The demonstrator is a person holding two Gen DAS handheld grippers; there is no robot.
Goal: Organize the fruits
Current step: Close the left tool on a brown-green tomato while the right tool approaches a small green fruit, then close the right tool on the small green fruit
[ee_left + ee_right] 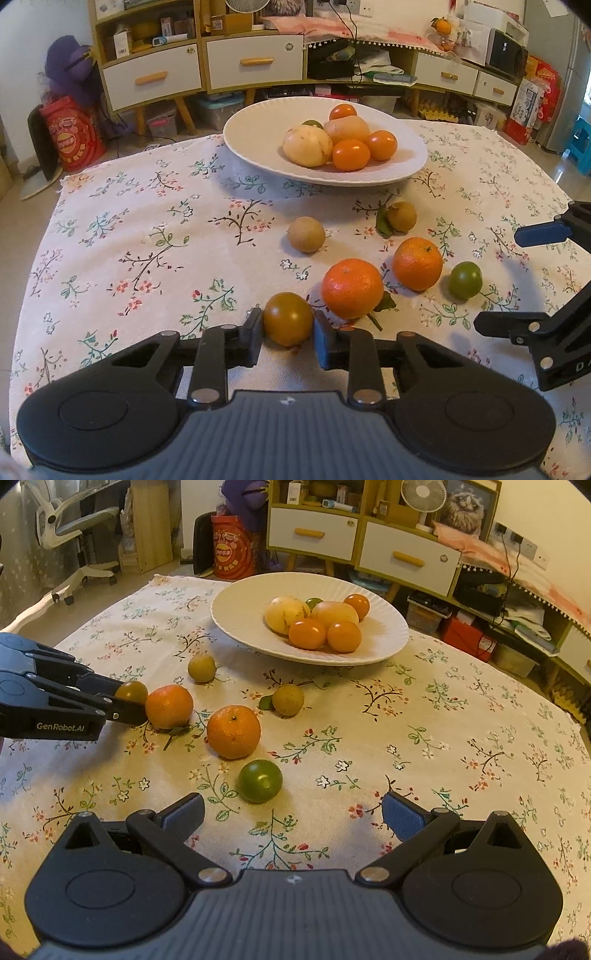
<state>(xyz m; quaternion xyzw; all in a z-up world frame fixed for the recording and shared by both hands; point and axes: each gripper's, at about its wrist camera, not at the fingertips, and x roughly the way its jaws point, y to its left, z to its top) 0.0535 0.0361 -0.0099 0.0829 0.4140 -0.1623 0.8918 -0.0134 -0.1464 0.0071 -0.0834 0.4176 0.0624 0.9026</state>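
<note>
My left gripper (pixel 288 326) is shut on a brownish-orange tomato (pixel 288 321) low over the floral cloth; the right wrist view shows the same gripper (pixel 127 705) and tomato (pixel 132 691) at the left. Just beyond lie two mandarins (pixel 352 288) (pixel 417 263), a green tomato (pixel 465 279) and two small brown round fruits (pixel 306 234) (pixel 402 216). My right gripper (pixel 291 812) stands open with nothing between its fingers, just short of the green tomato (pixel 259 781). A white plate (pixel 258 125) farther back holds several orange and yellow fruits.
The floral tablecloth (pixel 147 229) covers the table, with bare cloth to the left of the fruit. Beyond the far edge stand yellow drawer cabinets (pixel 255 62), a red bag (pixel 72 136) and boxes on the floor. An office chair (pixel 74 524) is at the far left.
</note>
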